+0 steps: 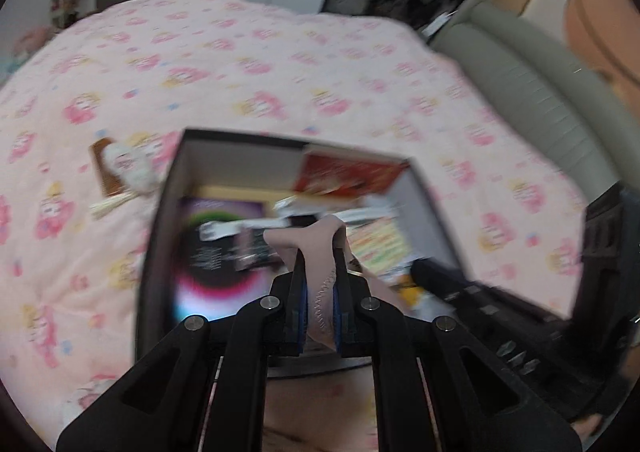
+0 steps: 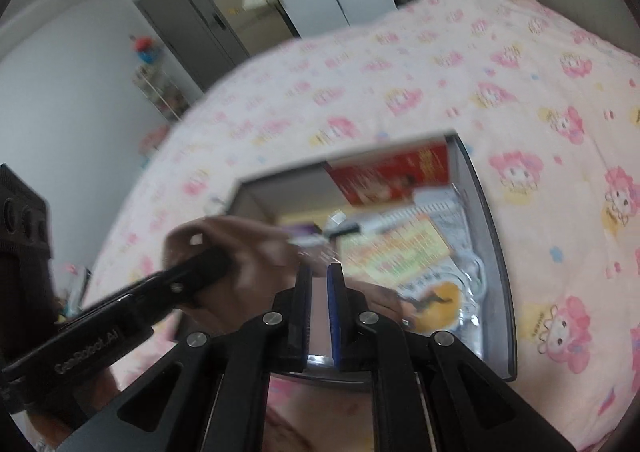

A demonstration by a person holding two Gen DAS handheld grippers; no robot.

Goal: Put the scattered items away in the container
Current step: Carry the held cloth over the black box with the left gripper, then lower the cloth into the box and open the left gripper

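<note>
A dark-walled box [image 1: 160, 211] stands on the pink patterned bedspread; it also shows in the right wrist view [image 2: 496, 252]. Inside lie a purple and black booklet [image 1: 216, 252], a red packet [image 1: 348, 171] and a yellow printed sheet [image 2: 400, 248]. My left gripper [image 1: 320, 268] is shut on a pale pink sock [image 1: 320, 284] and holds it over the box. My right gripper [image 2: 319, 272] hovers above the box's near edge, its jaws nearly together with nothing between them. The left hand and its gripper handle [image 2: 176, 284] cross the right wrist view.
A brown packet with a white plush item [image 1: 120, 167] and a pale stick bundle [image 1: 108, 207] lie on the bedspread [image 1: 240, 71] left of the box. A grey padded headboard [image 1: 532, 91] runs along the right. A wardrobe and shelves stand beyond the bed.
</note>
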